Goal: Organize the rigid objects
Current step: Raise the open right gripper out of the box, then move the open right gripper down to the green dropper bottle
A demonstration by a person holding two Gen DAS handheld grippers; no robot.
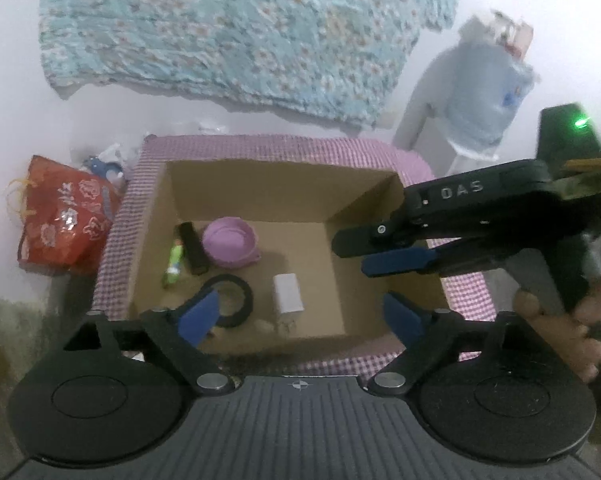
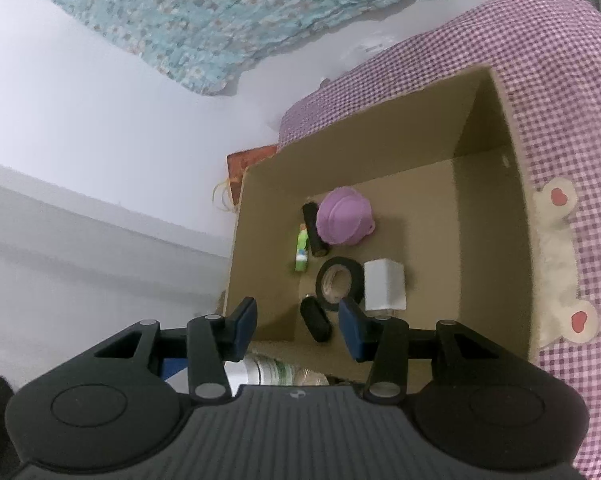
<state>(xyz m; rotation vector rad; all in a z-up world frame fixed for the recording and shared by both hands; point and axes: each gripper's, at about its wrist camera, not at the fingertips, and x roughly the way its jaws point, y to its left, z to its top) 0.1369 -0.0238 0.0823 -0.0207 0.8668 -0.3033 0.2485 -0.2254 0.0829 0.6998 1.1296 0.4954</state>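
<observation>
An open cardboard box (image 1: 284, 188) sits on a purple checked cloth (image 1: 260, 146). Inside it lie a purple bowl (image 1: 230, 246), a black bar (image 1: 194, 252), a green tube (image 1: 173, 260), a black tape roll (image 1: 236, 304) and a white charger (image 1: 287, 294). My left gripper (image 1: 300, 316) hangs open over the box's near side, nothing between its blue fingers. My right gripper (image 1: 364, 254) reaches in over the right rim. In the right wrist view my right gripper (image 2: 300, 330) is open and empty above a black oval object (image 2: 316, 320) on the floor of the box (image 2: 492, 220).
A red bag (image 1: 64, 220) leans left of the box. A floral cloth (image 1: 236, 32) hangs on the white wall behind. A blue water bottle (image 1: 488, 96) stands at the back right. A hand (image 1: 560, 328) holds the right gripper. Bottles (image 2: 260, 372) lie below the box's near wall.
</observation>
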